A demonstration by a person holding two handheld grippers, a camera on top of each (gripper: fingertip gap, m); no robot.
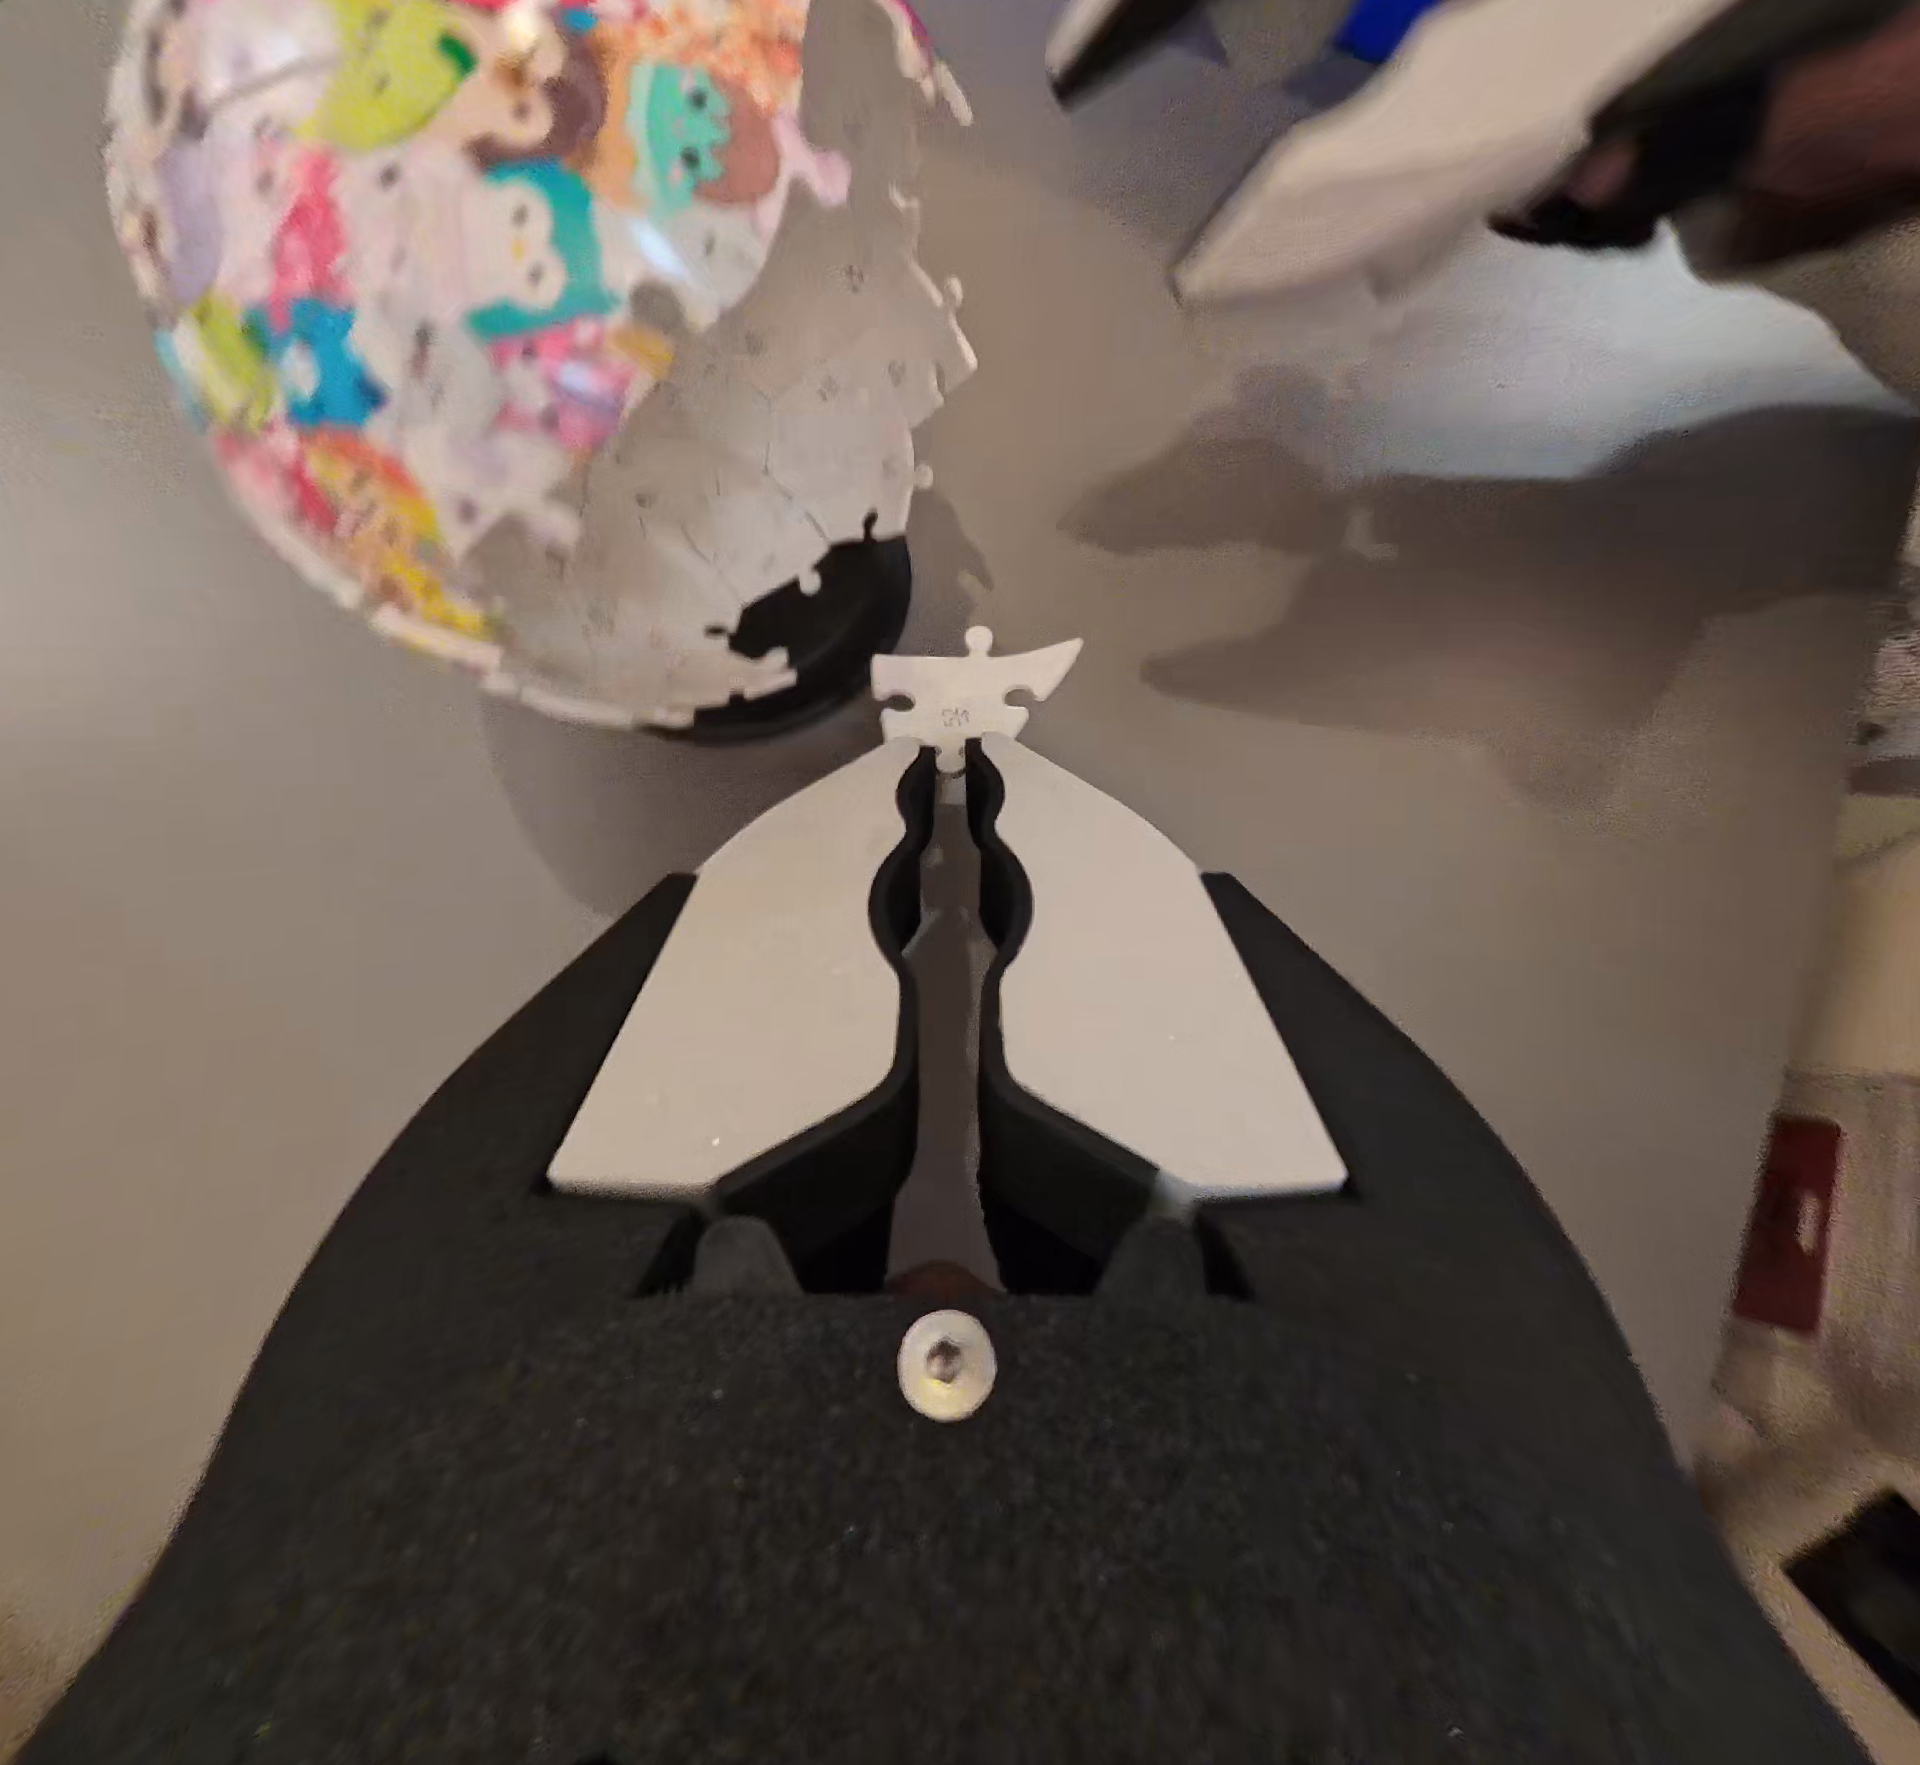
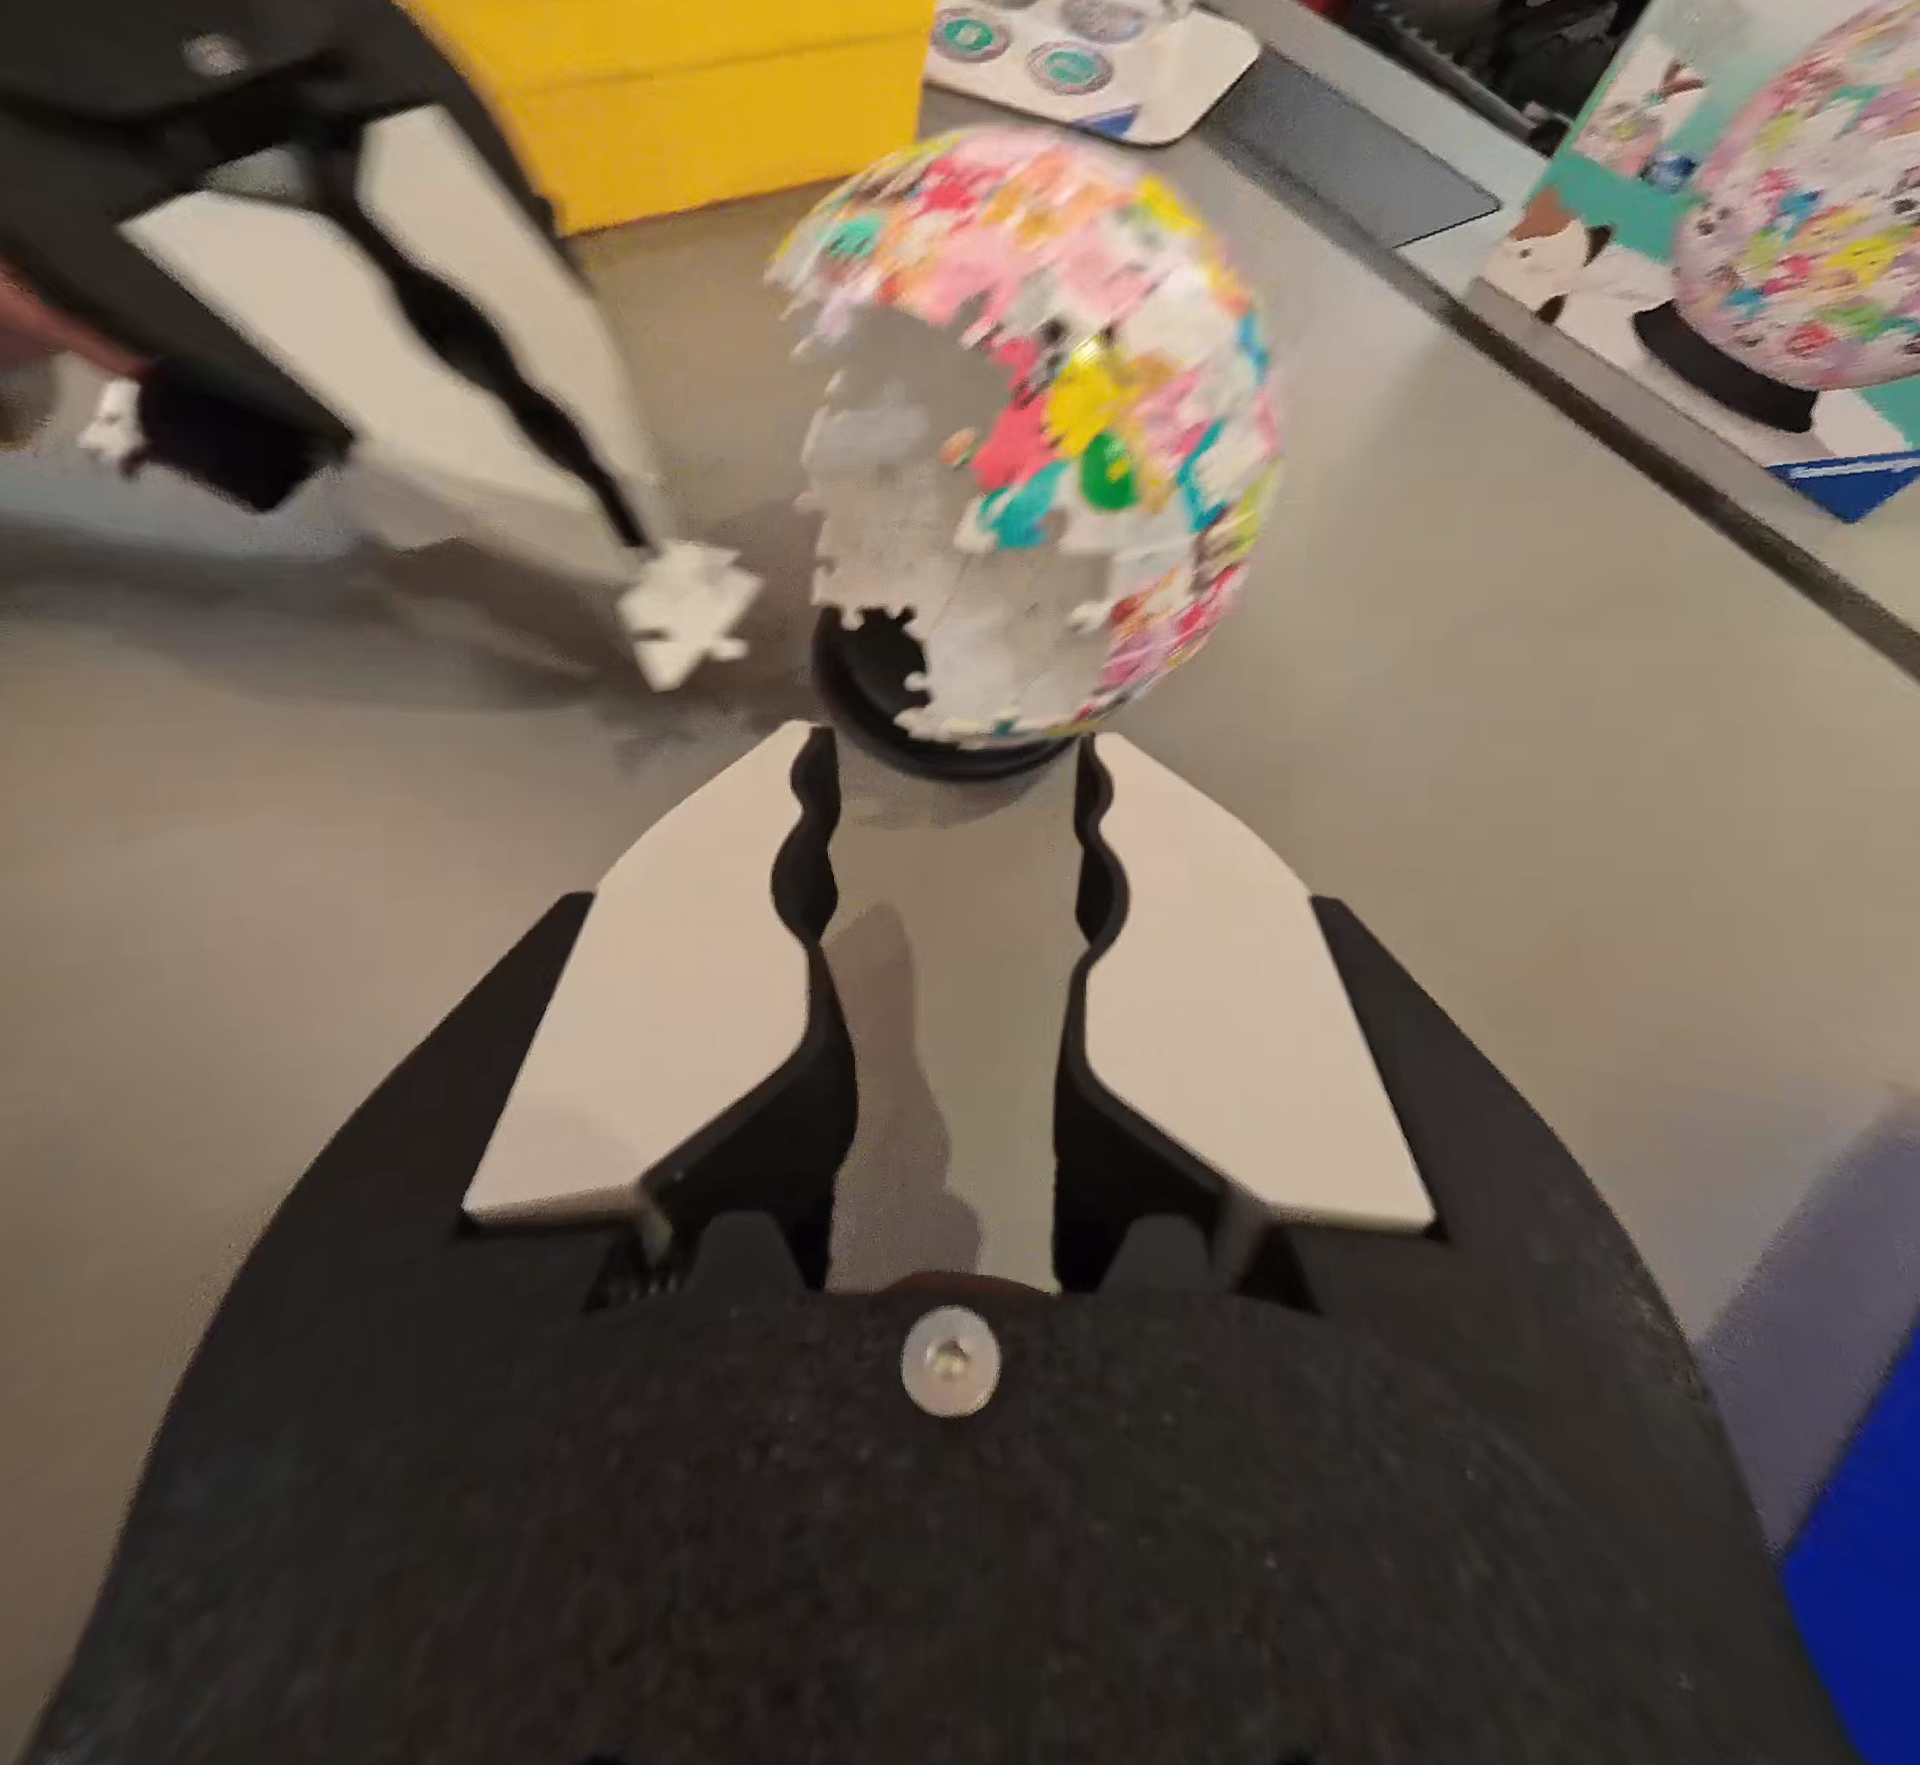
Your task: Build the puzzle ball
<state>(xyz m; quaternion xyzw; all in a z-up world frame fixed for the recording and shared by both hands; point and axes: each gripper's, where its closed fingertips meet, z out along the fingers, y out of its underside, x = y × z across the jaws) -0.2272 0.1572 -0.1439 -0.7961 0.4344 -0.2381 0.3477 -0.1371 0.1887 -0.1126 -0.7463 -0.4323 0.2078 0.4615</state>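
Observation:
The partly built puzzle ball (image 1: pixel 436 261) is colourful outside and grey-white inside, with a large open gap. It rests on a black ring stand (image 1: pixel 831 645) on the grey table, and also shows in the right wrist view (image 2: pixel 1122 427). My left gripper (image 1: pixel 948 754) is shut on a white puzzle piece (image 1: pixel 971 692), held just right of the stand; the piece also shows in the right wrist view (image 2: pixel 691 609). My right gripper (image 2: pixel 948 759) is open and empty, just in front of the stand (image 2: pixel 862 687). It appears blurred at the top right of the left wrist view (image 1: pixel 1164 188).
A yellow bin (image 2: pixel 675 22) stands behind the ball. The puzzle box (image 2: pixel 1766 240) stands at the right. A white sheet with round stickers (image 2: pixel 1039 22) and a white stand base (image 2: pixel 1195 63) lie at the back. A loose white piece (image 2: pixel 109 427) lies far left. Something blue (image 2: pixel 1849 1611) is at the lower right. My right fingertips sit around 10 centimetres from my left ones.

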